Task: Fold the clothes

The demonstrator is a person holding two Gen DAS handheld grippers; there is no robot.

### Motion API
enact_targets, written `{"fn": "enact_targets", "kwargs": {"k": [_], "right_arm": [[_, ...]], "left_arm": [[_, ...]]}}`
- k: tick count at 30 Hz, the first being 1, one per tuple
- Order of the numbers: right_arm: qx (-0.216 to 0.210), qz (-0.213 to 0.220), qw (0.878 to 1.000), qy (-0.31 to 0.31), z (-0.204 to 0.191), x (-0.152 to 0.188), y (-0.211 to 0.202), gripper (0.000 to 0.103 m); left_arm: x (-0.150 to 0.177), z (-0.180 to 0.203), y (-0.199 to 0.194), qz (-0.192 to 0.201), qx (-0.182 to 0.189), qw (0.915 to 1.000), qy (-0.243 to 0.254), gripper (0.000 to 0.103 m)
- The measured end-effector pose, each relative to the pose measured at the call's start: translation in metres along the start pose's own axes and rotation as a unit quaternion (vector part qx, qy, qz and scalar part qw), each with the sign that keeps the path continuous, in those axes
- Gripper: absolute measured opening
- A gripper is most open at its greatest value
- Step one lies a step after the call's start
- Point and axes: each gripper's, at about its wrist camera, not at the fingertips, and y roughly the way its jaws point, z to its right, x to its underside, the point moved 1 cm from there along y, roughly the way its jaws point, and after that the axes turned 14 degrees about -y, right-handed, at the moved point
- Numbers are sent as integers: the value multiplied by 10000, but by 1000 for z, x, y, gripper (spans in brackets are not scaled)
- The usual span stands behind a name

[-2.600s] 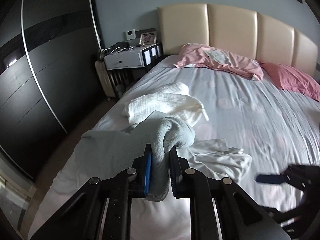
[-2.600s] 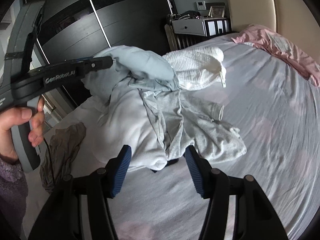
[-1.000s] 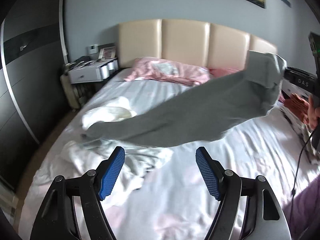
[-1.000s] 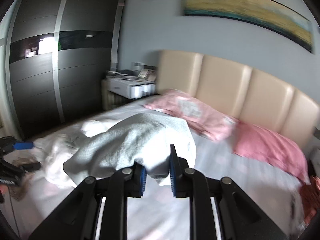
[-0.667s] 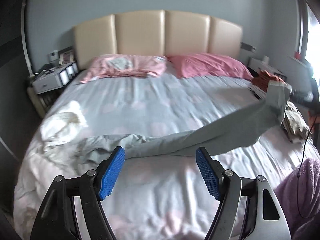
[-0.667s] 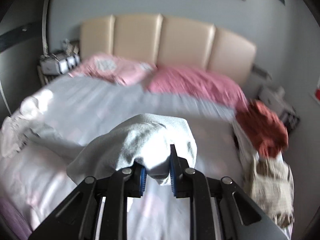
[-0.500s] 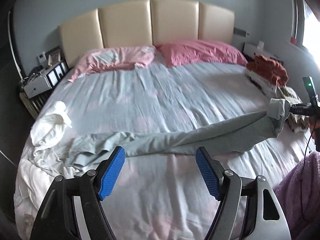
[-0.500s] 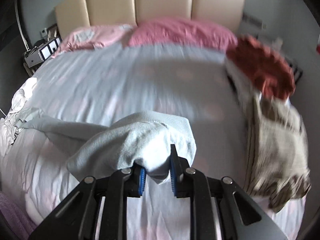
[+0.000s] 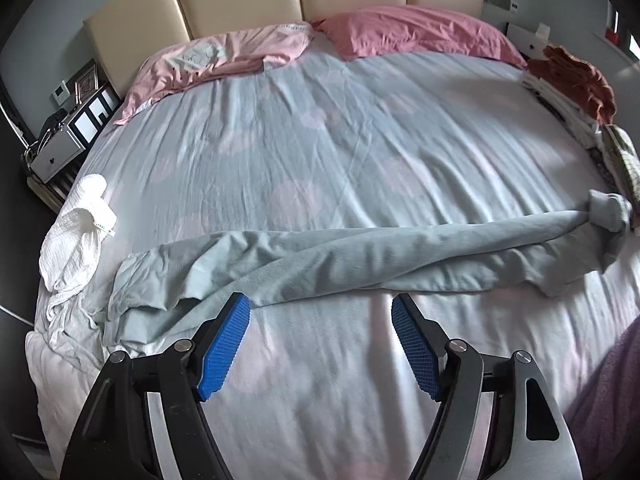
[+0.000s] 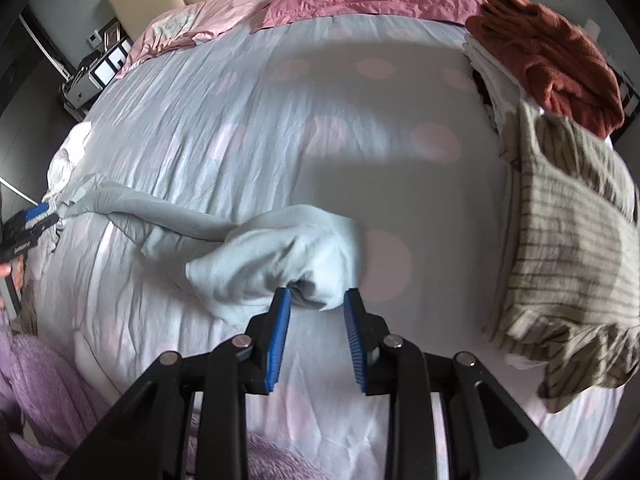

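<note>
A long pale grey garment [image 9: 360,256] lies stretched in a twisted band across the bed [image 9: 360,140], from left to right. My left gripper [image 9: 320,302] hovers open just in front of the band's middle, holding nothing. My right gripper [image 10: 317,296] is shut on the garment's bunched right end [image 10: 280,252], pinching it at the fingertips low over the sheet. In the right wrist view the left gripper [image 10: 34,218] shows at the far left edge, beside the garment's other end.
A white waffle garment [image 9: 76,248] and crumpled white cloth lie at the bed's left edge. A striped beige folded piece [image 10: 568,240] and a rust garment [image 10: 552,52] lie along the right edge. Pink pillows [image 9: 400,32] line the headboard. A purple sleeve [image 10: 40,400] is close by.
My left gripper, shut on the garment 2.6 s ago, has let go. The right gripper carried the garment's end rightward across the bed and lowered it onto the sheet.
</note>
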Motion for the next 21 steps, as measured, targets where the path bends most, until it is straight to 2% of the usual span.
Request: {"fn": "enact_targets", "kwargs": {"k": [3,10,14,17,20,21], "right_arm": [[-118,-115,9997,-185,-12,-22,6,27],[-114,-777,9944,-711,-53,-78,70,27],[-135,-1176,9900,-769,-52,-75,95,27],[-193,-1357,9878,-736,-47,-66,107,25],[-282,-1396,9874,-685,-46,-54,107,14],[-330,-1389,9875,-671,-46,-49,105,5]], "left_arm": [[-7,-4,29,-173,-48,9998,43,75],[-10,6,80,-530,-186,9975,439,75],[-4,16,101,-640,-269,9947,760,75],[-4,16,109,-662,-240,9949,725,75],[-7,13,110,-710,-137,9961,510,72],[-8,12,110,-733,-86,9963,450,68]]}}
